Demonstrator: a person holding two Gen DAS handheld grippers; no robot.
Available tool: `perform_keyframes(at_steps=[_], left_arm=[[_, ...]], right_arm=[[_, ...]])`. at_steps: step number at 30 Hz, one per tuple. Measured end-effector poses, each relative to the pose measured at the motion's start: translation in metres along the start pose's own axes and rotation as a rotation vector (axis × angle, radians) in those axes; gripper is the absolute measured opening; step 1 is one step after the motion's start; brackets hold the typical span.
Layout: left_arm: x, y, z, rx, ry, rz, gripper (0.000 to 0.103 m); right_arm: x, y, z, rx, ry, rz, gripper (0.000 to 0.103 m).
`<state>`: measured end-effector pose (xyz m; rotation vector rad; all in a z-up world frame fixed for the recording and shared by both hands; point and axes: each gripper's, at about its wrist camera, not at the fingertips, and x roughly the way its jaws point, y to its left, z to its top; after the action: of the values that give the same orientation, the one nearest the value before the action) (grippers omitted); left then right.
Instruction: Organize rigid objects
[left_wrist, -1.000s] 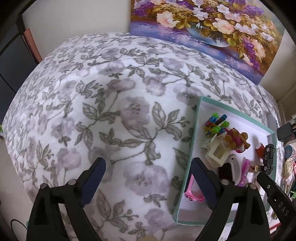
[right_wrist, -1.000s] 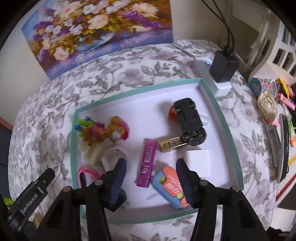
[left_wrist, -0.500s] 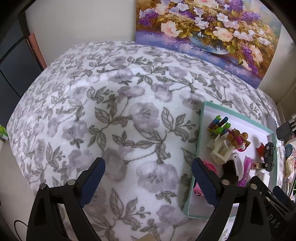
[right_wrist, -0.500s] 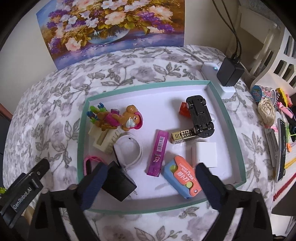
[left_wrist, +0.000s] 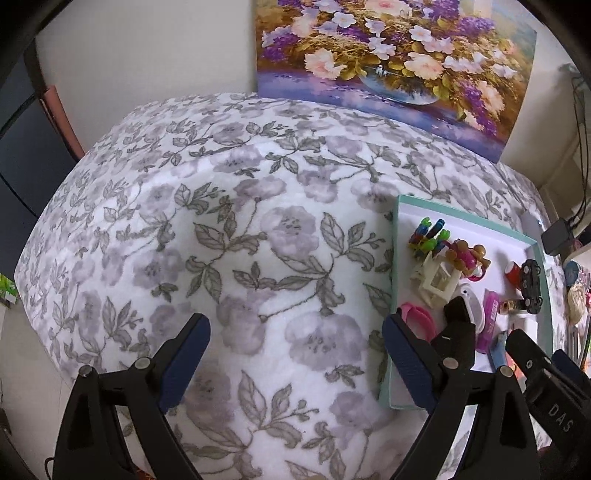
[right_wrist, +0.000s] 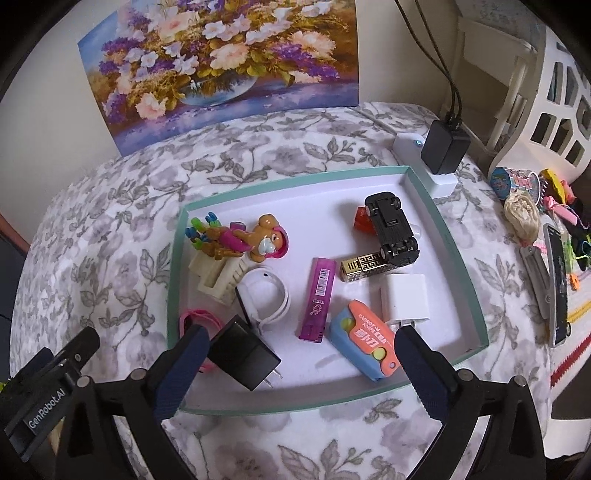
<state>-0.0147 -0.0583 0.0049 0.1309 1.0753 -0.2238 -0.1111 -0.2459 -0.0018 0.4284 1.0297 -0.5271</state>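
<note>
Nearest the right wrist camera, the right gripper (right_wrist: 299, 354) is hanging with its blue-padded jaws spread wide and gripping nothing, over the near rim of a shallow teal-edged tray (right_wrist: 461, 258) that is lying on a grey floral bedspread (right_wrist: 110, 236). Just inside that rim a black plug adapter (right_wrist: 243, 354) is resting on the tray floor beside the left pad, apart from it; half a second ago it was sitting closer against that pad, and a second ago the jaws were much narrower. Past it are lying an orange-and-blue case (right_wrist: 364, 339), a magenta stick (right_wrist: 317, 299), a white cube charger (right_wrist: 404, 297), a white strap (right_wrist: 264, 295) and a pink band (right_wrist: 197, 317); farther in, a gold patterned bar (right_wrist: 364, 266), an upturned black toy car (right_wrist: 393, 229), a teddy figure (right_wrist: 269, 238) and a cream rack (right_wrist: 218, 273). The left gripper (left_wrist: 295, 354) is also standing wide open and empty, over bare bedspread (left_wrist: 221, 221) left of the tray (left_wrist: 393, 266), with the right gripper (left_wrist: 476, 339) showing beyond its right finger. At the far side a flower painting (right_wrist: 221, 62) is leaning against the pale wall, a black charger (right_wrist: 445, 147) is sitting on a white power strip (right_wrist: 406, 144), and assorted clutter is lying right of the tray.
</note>
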Motion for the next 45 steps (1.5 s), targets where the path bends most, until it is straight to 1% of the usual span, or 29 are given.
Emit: perform_keyframes(at_steps=[4, 8, 12, 21, 26, 33, 45], left_arm=[[-0.005, 0.000, -0.001, 0.020, -0.009, 0.005, 0.094], [-0.005, 0.000, -0.004, 0.025, 0.008, -0.025, 0.094], [-0.008, -0.001, -0.005, 0.029, 0.005, -0.024, 0.094], [-0.015, 0.000, -0.007, 0.047, -0.015, -0.019, 0.094], [-0.018, 0.002, -0.006, 0.039, -0.026, -0.017, 0.094], [-0.014, 0.000, -0.005, 0.050, -0.007, -0.002, 0.094], [-0.011, -0.002, -0.006, 0.055, 0.002, 0.006, 0.094]], right_arm=[[-0.005, -0.003, -0.002, 0.017, -0.017, -0.011, 0.102], [-0.010, -0.004, -0.004, 0.029, -0.033, -0.006, 0.102], [-0.014, -0.002, -0.005, 0.024, -0.044, -0.010, 0.102], [-0.016, -0.002, -0.006, 0.024, -0.046, -0.013, 0.102], [-0.016, -0.001, -0.006, 0.012, -0.046, -0.016, 0.102], [-0.013, 0.002, -0.006, -0.002, -0.038, -0.025, 0.102], [-0.010, 0.004, -0.006, -0.016, -0.030, -0.030, 0.102]])
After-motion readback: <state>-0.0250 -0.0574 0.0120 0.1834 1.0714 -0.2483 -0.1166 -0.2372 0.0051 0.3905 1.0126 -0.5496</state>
